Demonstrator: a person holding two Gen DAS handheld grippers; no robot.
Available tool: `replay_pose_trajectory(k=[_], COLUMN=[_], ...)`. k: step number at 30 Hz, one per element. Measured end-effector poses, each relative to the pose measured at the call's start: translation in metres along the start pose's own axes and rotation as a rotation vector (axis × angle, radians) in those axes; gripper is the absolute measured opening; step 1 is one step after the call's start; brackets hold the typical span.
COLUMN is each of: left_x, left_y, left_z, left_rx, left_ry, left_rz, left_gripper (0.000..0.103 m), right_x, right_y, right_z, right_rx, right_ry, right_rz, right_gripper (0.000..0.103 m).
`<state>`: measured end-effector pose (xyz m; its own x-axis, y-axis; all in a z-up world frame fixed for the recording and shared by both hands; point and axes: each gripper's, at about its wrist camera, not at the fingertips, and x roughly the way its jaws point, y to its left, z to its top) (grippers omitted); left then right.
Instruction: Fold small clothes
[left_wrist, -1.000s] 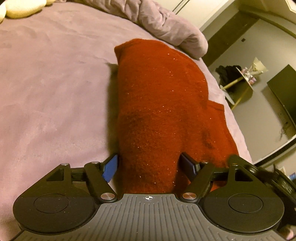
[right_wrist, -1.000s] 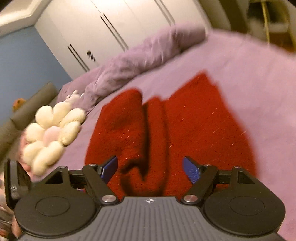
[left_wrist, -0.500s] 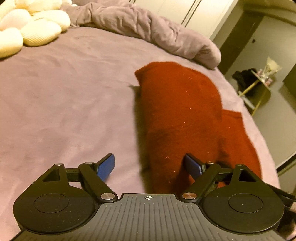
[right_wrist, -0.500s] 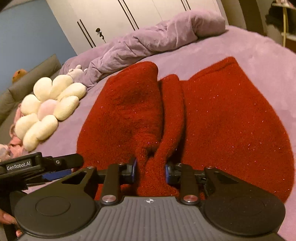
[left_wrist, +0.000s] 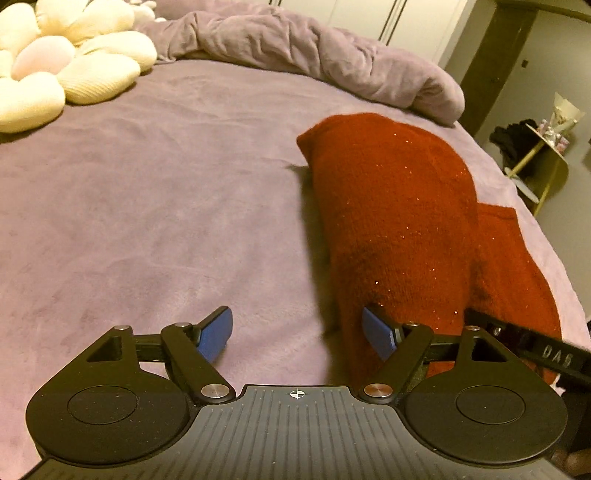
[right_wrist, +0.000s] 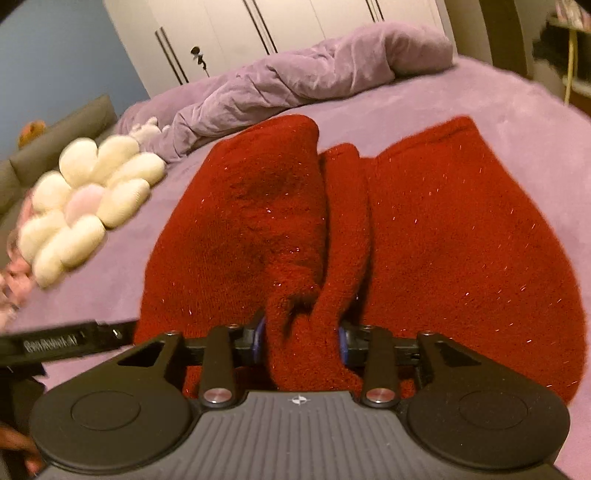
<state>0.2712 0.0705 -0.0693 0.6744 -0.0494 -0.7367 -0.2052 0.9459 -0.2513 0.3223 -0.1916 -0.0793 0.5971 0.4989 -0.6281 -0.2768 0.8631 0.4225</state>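
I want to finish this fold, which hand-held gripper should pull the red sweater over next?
Right. The right hand-held gripper is already shut on the red sweater; the left hand-held gripper is open, gripping nothing.

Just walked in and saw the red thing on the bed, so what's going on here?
A person is folding a red sweater on a purple bedspread. The right hand-held gripper is shut on a bunched fold at the sweater's near edge. The left hand-held gripper is open and holds nothing, beside the sweater's edge. A flower-shaped cushion lies further off.
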Motion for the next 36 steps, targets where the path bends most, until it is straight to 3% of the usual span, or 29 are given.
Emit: replay_pose_trajectory(k=[2,5,9,14,23,26,31,33,36], left_x=[0.000,-0.003,-0.015,-0.021,-0.004,0.010,0.016,0.015,0.014], left_y=[-0.002,-0.008,-0.019,-0.035,-0.082,-0.093,-0.089,-0.085,-0.089], left_z=[0.000,0.000,0.001,0.003,-0.003,-0.009,-0.013,-0.011,-0.011], left_rx=[0.009,0.028,0.046,0.070,0.170,0.221,0.214,0.205,0.216], left_ry=[0.005,0.003,-0.027,-0.040,-0.001,0.051,0.071,0.073,0.067], left_rz=[0.014,0.038,0.057,0.040,0.006,0.011,0.023,0.019,0.024], left_gripper=[0.082,0.082,0.085,0.086,0.087,0.087,0.087,0.087,0.087], right_x=[0.004,0.001,-0.028,-0.056,-0.045,-0.040,-0.047,-0.057,-0.081], right_y=[-0.007,-0.002,0.030,0.042,0.004,-0.022,-0.038,-0.042,-0.040], right_z=[0.003,0.005,0.002,0.002,-0.017,-0.018,-0.006,-0.001,0.006], right_rx=[0.050,0.011,-0.247,-0.403,-0.407,-0.326,-0.232,-0.200,-0.147], right_ry=[0.013,0.002,-0.141,-0.283,-0.267,-0.241,-0.197,-0.170,-0.220], right_rz=[0.043,0.031,-0.146,-0.321,-0.549,-0.558,-0.464,-0.426,-0.408], right_gripper=[0.037,0.027,0.022,0.022,0.022,0.022,0.026,0.039,0.043])
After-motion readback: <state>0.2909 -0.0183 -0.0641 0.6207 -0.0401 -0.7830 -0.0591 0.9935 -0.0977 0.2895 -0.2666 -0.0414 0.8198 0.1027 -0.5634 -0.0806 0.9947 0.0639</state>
